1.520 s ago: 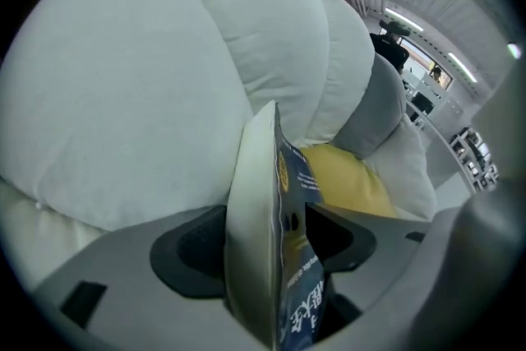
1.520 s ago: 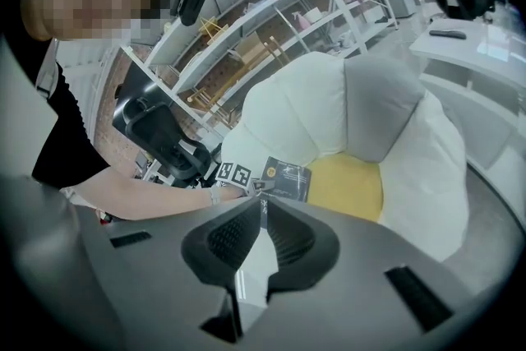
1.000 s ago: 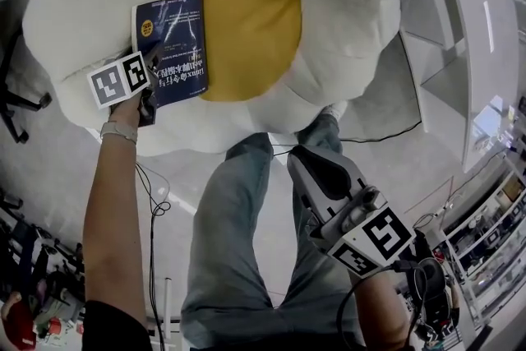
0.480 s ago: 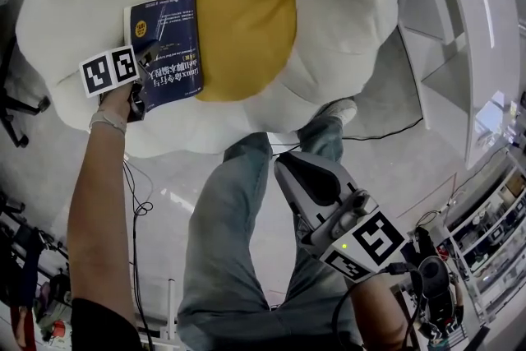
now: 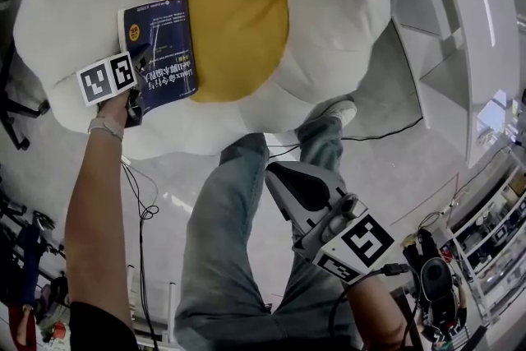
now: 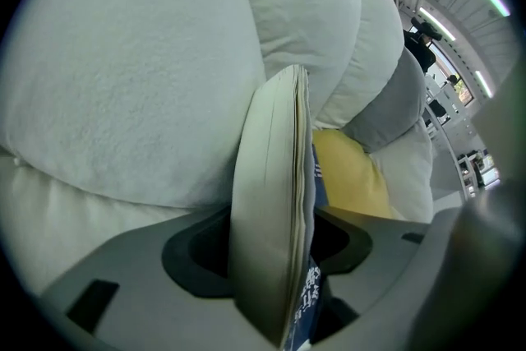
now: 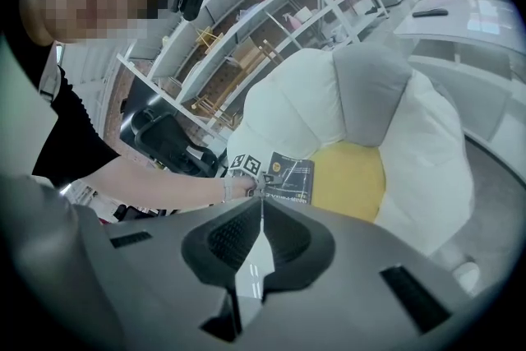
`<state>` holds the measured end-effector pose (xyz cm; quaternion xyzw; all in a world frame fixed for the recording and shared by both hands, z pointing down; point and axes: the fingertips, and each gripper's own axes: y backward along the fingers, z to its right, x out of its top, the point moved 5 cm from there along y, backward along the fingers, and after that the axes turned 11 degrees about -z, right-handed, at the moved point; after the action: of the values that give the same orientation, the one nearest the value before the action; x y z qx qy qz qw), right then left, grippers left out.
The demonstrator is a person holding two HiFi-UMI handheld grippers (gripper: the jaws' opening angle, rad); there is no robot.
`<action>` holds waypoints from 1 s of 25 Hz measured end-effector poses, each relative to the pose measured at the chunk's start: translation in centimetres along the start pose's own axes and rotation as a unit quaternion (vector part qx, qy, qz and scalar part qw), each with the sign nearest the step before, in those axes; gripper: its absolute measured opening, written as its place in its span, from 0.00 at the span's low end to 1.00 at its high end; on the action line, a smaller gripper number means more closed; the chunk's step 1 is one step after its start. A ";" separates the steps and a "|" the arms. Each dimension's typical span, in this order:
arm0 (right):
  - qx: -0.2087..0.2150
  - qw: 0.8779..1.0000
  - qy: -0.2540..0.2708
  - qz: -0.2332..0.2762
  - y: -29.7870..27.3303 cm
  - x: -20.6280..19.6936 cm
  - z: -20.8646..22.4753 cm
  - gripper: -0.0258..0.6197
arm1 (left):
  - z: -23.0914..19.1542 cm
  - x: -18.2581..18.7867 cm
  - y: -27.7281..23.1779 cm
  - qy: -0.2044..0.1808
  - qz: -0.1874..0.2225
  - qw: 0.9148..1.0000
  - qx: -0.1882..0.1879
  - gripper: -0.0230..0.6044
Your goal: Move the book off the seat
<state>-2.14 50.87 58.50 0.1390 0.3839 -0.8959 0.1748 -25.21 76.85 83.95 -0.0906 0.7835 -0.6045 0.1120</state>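
Left gripper (image 5: pixel 138 90) closing on the book's (image 5: pixel 160 53) near edge; right gripper (image 5: pixel 279 175) idle, pinched together on nothing.
The book lies flat on the seat (image 5: pixel 329 37), overlapping the left edge of the yellow centre (image 5: pixel 238 29), with its long axis running away from the person. The left jaws straddle its page edge, and both covers seem just touched. The right gripper hangs well apart from the yellow centre, so the lift likely falls to the left.
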 end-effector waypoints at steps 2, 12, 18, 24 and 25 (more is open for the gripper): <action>0.002 1.000 0.004 0.003 0.6 0.1 0.4 0.06 | 0.4 0.0 0.5 -0.007 0.007 1.000 0.006 0.39; 0.023 1.000 0.009 0.010 3.1 0.1 2.6 0.06 | 3.7 -1.0 2.6 -0.007 0.021 1.000 0.009 0.31; 0.032 0.999 0.028 -0.001 5.8 0.2 4.4 0.06 | 7.8 -1.3 4.0 -0.023 0.016 0.999 0.026 0.31; 0.028 0.999 0.031 0.012 8.9 0.6 7.1 0.06 | 12.6 -2.4 6.1 -0.106 -0.006 0.994 0.027 0.31; 0.026 0.999 0.027 0.017 9.5 0.6 7.6 0.06 | 13.6 -2.6 6.5 -0.113 -0.011 0.993 0.025 0.31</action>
<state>0.45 39.04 57.22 0.1743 0.3627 -0.8984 0.1761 -18.86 66.60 74.55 -0.1636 0.7498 -0.6107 0.1953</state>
